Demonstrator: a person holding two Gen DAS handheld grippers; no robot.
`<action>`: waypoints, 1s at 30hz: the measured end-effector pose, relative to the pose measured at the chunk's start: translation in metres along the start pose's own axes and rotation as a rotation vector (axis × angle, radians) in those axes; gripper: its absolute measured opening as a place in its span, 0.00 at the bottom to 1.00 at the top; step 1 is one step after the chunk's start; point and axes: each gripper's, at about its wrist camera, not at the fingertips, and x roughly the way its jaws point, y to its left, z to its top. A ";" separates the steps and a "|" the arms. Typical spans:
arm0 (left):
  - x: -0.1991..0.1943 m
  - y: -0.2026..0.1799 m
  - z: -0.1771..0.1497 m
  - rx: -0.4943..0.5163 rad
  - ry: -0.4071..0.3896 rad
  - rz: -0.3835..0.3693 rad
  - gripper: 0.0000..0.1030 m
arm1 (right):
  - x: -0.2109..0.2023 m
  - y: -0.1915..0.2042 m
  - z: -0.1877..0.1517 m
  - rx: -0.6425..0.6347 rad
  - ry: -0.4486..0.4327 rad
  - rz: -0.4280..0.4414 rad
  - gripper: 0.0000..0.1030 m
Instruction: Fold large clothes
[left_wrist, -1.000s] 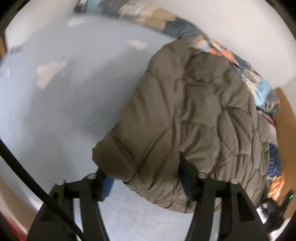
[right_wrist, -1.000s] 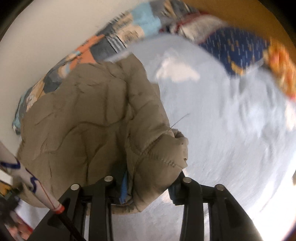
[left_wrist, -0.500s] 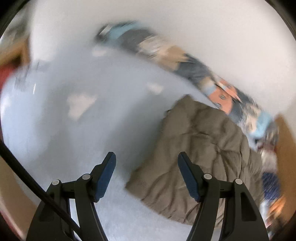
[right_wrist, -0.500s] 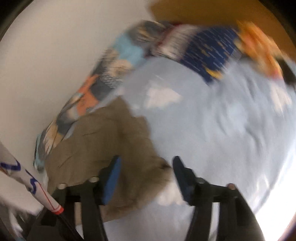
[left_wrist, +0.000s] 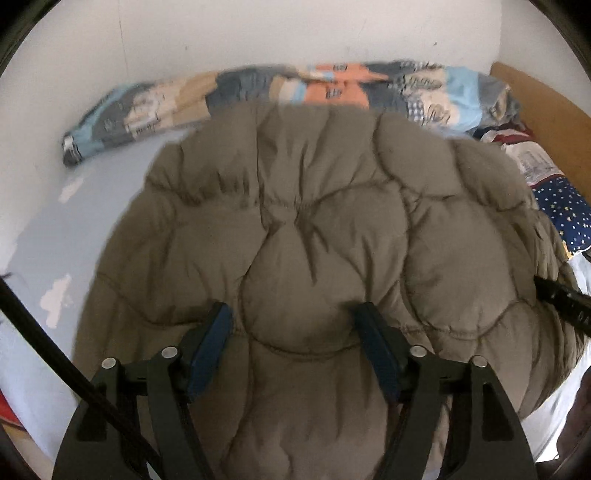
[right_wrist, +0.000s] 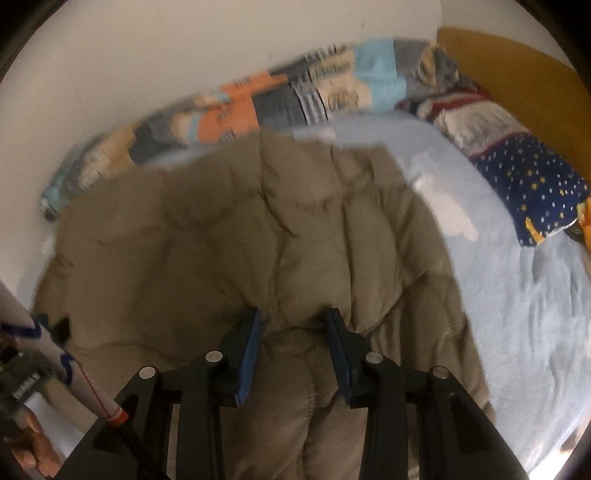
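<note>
Quilted olive-brown jacket (left_wrist: 314, 236) laid flat on light blue bed sheet (right_wrist: 517, 295), below patchwork blanket (left_wrist: 332, 85) bunched along white wall. Left gripper (left_wrist: 295, 325) held over jacket – jaws just widened, puffed panel bulged between pads, no grip seen. Right gripper (right_wrist: 293, 325) pressed into jacket – jaws just narrowed, fold of fabric pinched between blue pads. Starred navy pillow (right_wrist: 532, 184) seen at right.

Jacket (left_wrist: 332, 236): olive-khaki, quilted stitch lines. Bed sheet (right_wrist: 517, 295): pale blue with white cloud-like patches. Rolled blanket (left_wrist: 332, 86) along wall: patchwork of orange, light blue, grey-blue, beige. Pillow (right_wrist: 532, 181): navy, small yellow and white stars. Headboard (right_wrist: 517, 62): ochre. Gripper pads (left_wrist: 210, 350): blue.
</note>
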 end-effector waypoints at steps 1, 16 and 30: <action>0.004 -0.002 0.000 0.005 0.010 0.003 0.71 | 0.004 -0.002 -0.001 0.003 0.016 -0.002 0.39; -0.035 -0.029 -0.002 0.091 -0.155 0.059 0.71 | -0.030 -0.004 0.008 0.053 -0.067 -0.037 0.41; -0.029 -0.072 -0.018 0.280 -0.191 0.103 0.71 | -0.029 -0.033 -0.011 0.169 -0.010 -0.107 0.52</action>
